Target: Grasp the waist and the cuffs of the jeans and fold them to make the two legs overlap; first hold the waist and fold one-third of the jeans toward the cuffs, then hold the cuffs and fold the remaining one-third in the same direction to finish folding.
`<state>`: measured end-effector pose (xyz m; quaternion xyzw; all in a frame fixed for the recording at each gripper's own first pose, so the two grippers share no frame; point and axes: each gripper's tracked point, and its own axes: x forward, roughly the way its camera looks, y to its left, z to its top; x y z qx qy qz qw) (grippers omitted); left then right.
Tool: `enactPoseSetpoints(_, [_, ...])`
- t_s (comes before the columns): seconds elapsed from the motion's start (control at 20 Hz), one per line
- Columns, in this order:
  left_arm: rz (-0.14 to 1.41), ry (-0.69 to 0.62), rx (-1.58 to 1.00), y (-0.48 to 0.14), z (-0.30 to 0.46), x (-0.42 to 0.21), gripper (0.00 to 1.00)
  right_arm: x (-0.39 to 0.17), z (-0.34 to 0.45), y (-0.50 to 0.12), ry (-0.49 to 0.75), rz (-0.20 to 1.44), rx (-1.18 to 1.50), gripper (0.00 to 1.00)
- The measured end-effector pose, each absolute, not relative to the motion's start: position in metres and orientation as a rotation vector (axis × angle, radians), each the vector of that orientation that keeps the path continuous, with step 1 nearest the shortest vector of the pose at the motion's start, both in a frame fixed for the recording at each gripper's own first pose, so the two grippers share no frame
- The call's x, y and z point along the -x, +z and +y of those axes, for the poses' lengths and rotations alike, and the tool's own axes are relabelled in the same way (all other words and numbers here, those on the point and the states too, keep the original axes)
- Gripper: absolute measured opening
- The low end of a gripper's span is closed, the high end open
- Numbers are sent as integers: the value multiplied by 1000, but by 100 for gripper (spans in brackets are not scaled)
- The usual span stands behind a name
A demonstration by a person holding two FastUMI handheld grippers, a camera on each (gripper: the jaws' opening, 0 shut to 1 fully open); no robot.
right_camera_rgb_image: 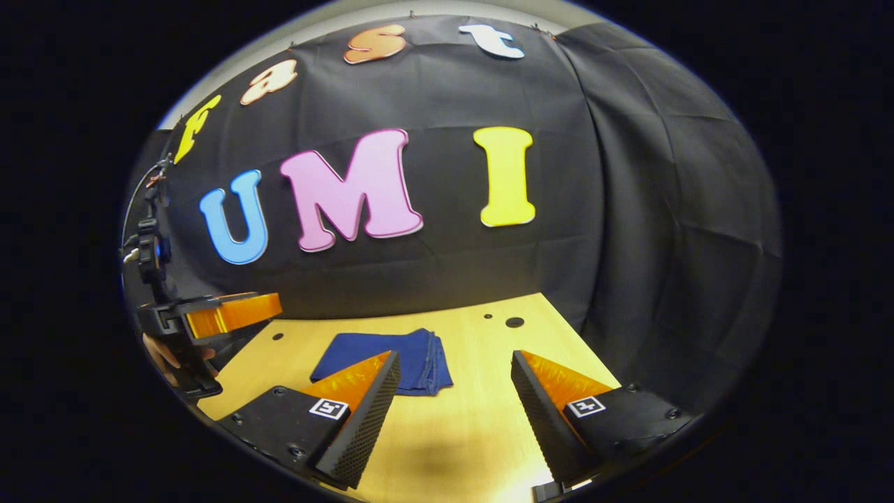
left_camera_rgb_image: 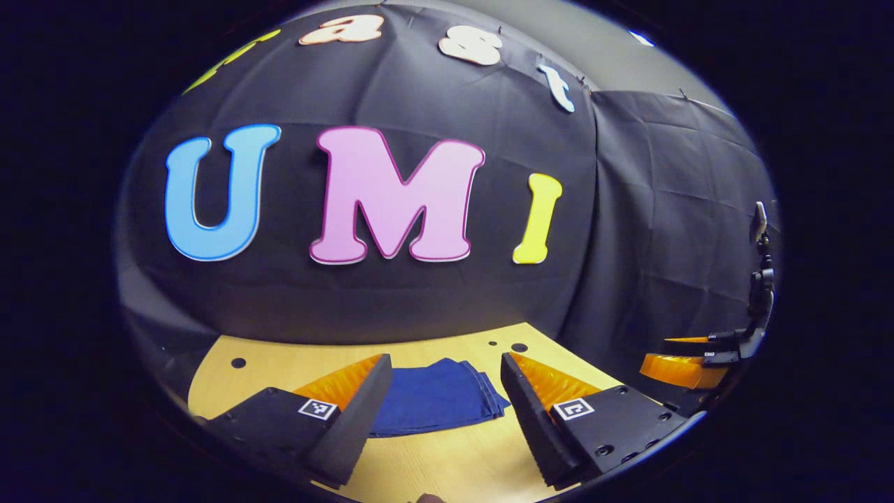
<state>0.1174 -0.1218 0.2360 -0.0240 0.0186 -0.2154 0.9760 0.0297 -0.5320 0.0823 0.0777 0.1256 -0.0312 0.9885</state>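
Note:
The dark blue jeans [left_camera_rgb_image: 436, 397] lie folded into a compact stack of layers on the wooden table [left_camera_rgb_image: 454, 461], their stacked edges facing right. My left gripper [left_camera_rgb_image: 443, 374] hovers open above the table, just short of the jeans, nothing between its fingers. In the right gripper view the folded jeans [right_camera_rgb_image: 391, 360] sit ahead and to the left. My right gripper [right_camera_rgb_image: 454, 370] is open too, held above the table with its left finger [right_camera_rgb_image: 363, 402] overlapping the jeans' near edge in the image. Each gripper shows at the edge of the other's view.
The wooden table [right_camera_rgb_image: 475, 419] has a few small round holes near its far edge. Black cloth walls close the back and right sides. The right gripper [left_camera_rgb_image: 688, 367] appears far right in the left gripper view; the left gripper [right_camera_rgb_image: 223, 314], held by a hand [right_camera_rgb_image: 164, 356], appears far left in the right gripper view.

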Motion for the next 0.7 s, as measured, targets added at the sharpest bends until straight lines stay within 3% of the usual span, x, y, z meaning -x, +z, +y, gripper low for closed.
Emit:
enactPoseSetpoints(0.4, [-75,-323,142,268,-24,-13,96,31,-469,165,-25,62,-100,97])
enactPoseSetpoints(0.55, [-62,-266,145,254,3,7,94,50,-453,166,-16,56,-91,97])
enactPoseSetpoints(0.7, [-55,-319,223,249,4,34,96,59,-437,156,11,73,-85,97])
